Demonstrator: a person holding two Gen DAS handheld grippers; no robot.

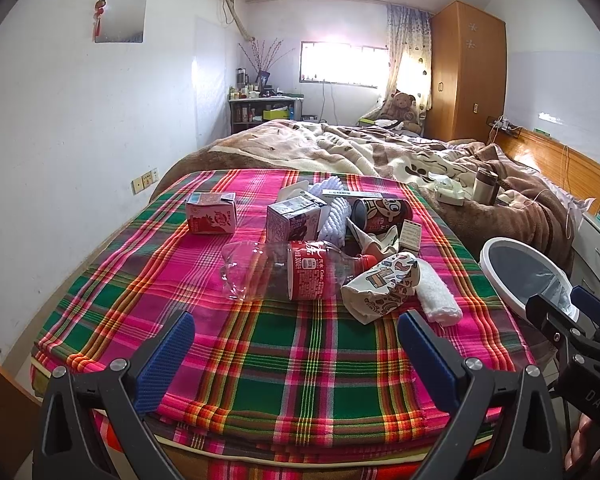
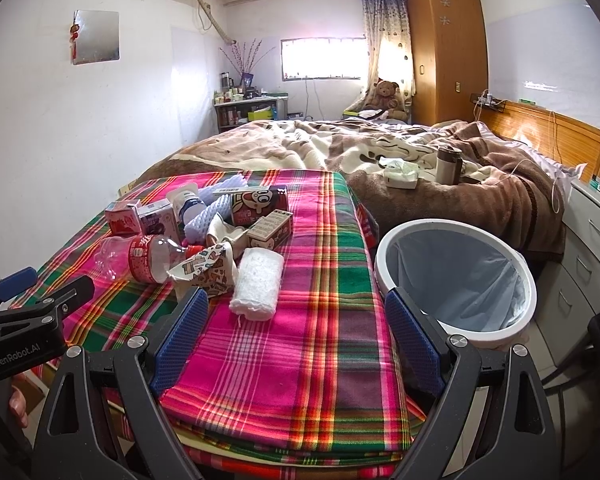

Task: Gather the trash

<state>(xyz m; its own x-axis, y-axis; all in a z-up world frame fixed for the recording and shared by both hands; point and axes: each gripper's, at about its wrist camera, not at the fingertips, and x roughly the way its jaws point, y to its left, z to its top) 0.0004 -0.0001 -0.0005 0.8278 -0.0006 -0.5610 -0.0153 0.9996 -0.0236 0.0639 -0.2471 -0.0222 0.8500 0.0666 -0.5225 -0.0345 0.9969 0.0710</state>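
Trash sits heaped on the plaid cloth (image 1: 300,360) at my twelve o'clock, both my left fingers (image 1: 296,356) and right fingers (image 2: 296,334) spread wide and empty, the lined bin (image 2: 456,276) at my right gripper's two o'clock. I'd start with the nearest piece, the white roll (image 2: 256,284), gripping it across its middle, and drop it straight in. Readable writing: "300" on the bottle (image 1: 284,272); "GenRobot.AI" and "DAS" on the grippers.
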